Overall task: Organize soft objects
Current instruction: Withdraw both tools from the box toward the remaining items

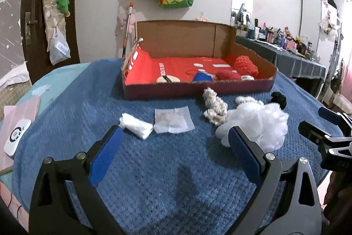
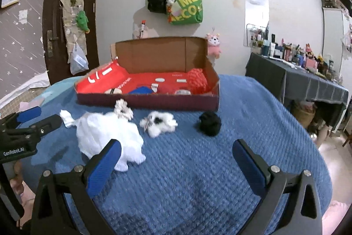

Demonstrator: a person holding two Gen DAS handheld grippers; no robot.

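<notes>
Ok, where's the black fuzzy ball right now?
The black fuzzy ball lies on the blue blanket just in front of the cardboard box's right corner, right of the white fluffy scrunchie; in the left wrist view it's far right.

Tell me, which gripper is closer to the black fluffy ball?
Right. The black ball lies just ahead of the open right gripper, nearer its right finger. The left gripper is off to the ball's left, beyond the white puff.

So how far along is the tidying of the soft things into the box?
Partly done: red knitted pieces already lie in the cardboard box. Nothing is held; both hand-held grippers, left and right, are open. Left on the blue blanket: white mesh pouf, black scrunchie, cream scrunchie, white roll.
</notes>
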